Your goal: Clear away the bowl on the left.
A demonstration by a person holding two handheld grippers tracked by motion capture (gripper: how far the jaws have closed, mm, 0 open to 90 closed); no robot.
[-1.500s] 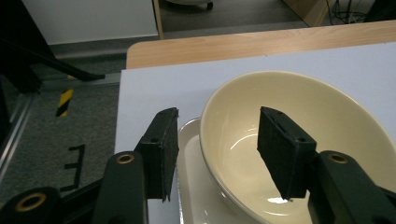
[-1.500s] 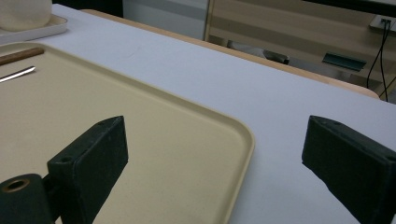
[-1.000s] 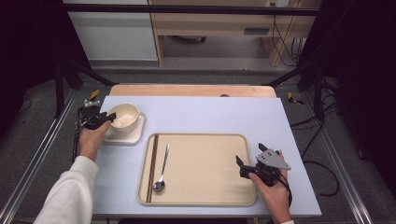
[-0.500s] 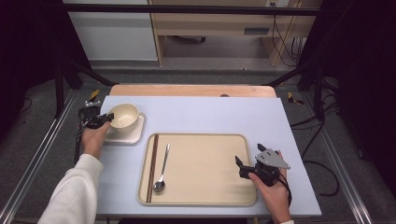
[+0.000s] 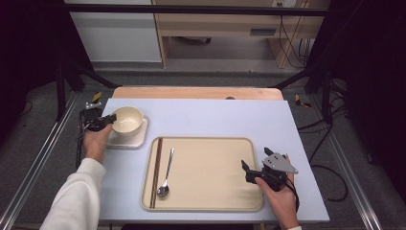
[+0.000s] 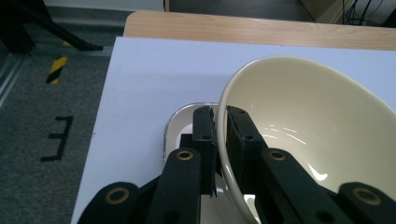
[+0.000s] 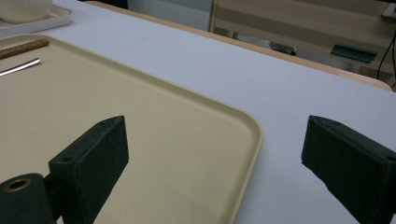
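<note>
Left gripper view: rim of the round cream ceramic bowl [image 6: 303, 135] is pinched by the left tongs [image 6: 221, 140], one jaw inside, one outside. Bowl is seen on a small white square plate [image 5: 139, 139], beyond the left corner of the beige plastic tray [image 5: 210, 201]. Right tongs [image 7: 215, 163] are spread wide over the tray's right edge.

bowl [image 5: 127, 120] | cream, glossy, empty, upright | on small white tray [image 5: 135, 140] at bench's left-rear | left rim pinched between left gripper [image 6: 221, 135] jaws, one inside, one outside | tray rounded, silvery edge
</note>
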